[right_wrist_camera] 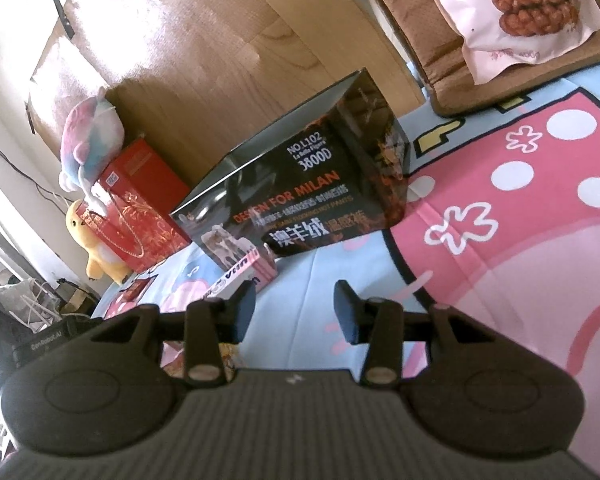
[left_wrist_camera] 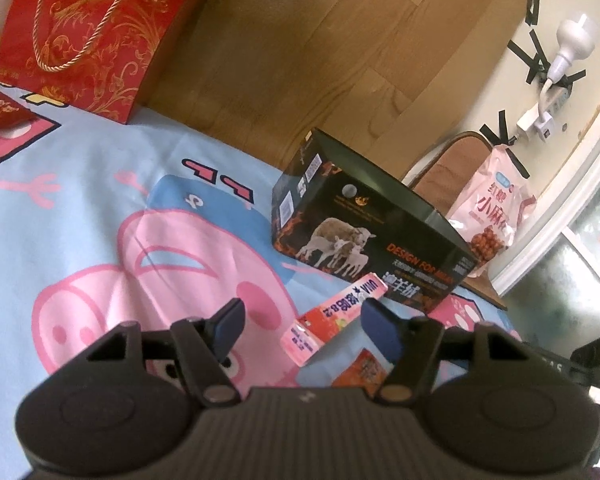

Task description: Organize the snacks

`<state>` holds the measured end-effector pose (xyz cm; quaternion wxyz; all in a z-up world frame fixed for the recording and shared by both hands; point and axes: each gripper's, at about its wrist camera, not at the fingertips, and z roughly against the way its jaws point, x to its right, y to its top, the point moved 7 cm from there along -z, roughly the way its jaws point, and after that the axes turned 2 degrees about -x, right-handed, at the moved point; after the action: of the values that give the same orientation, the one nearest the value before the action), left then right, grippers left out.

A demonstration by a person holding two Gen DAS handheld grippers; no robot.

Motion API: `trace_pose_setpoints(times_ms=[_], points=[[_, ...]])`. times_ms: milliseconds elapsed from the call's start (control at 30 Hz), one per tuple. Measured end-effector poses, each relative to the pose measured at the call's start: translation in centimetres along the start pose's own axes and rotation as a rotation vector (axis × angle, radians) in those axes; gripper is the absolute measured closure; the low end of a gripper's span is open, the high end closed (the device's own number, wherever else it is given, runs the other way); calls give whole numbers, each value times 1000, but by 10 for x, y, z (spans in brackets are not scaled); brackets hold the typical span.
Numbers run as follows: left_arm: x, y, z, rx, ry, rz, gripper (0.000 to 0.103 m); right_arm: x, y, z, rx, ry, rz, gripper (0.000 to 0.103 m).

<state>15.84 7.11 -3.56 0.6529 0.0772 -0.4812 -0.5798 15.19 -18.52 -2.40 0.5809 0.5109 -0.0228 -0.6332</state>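
A cartoon-pig bedsheet [left_wrist_camera: 100, 208] in blue and pink fills the lower frame. Behind it rises a wooden headboard [left_wrist_camera: 300, 60]. At far left of the right wrist view, a yellow plush toy [right_wrist_camera: 94, 240] stands beneath a pastel plush [right_wrist_camera: 88, 140]. A white wall plug [left_wrist_camera: 556, 68] with black tape strips sits upper right in the left wrist view, and a brown cushion [right_wrist_camera: 412, 20] lies at top right in the right wrist view.

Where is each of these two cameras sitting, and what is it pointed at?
Left wrist: sits on the left gripper, looking along its open fingers at a pink snack packet before a black box.
Right wrist: sits on the right gripper, fingers open, facing the box across the cartoon bedsheet.
Shared: box, packet, red gift bag, snack bag.
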Motion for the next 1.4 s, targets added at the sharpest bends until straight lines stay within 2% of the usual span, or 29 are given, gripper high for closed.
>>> trace_pose_setpoints(times_ms=[1400], points=[[1,-1,0,-8,-5,-9,37,1,-1,-2,-3,-2,6,56]])
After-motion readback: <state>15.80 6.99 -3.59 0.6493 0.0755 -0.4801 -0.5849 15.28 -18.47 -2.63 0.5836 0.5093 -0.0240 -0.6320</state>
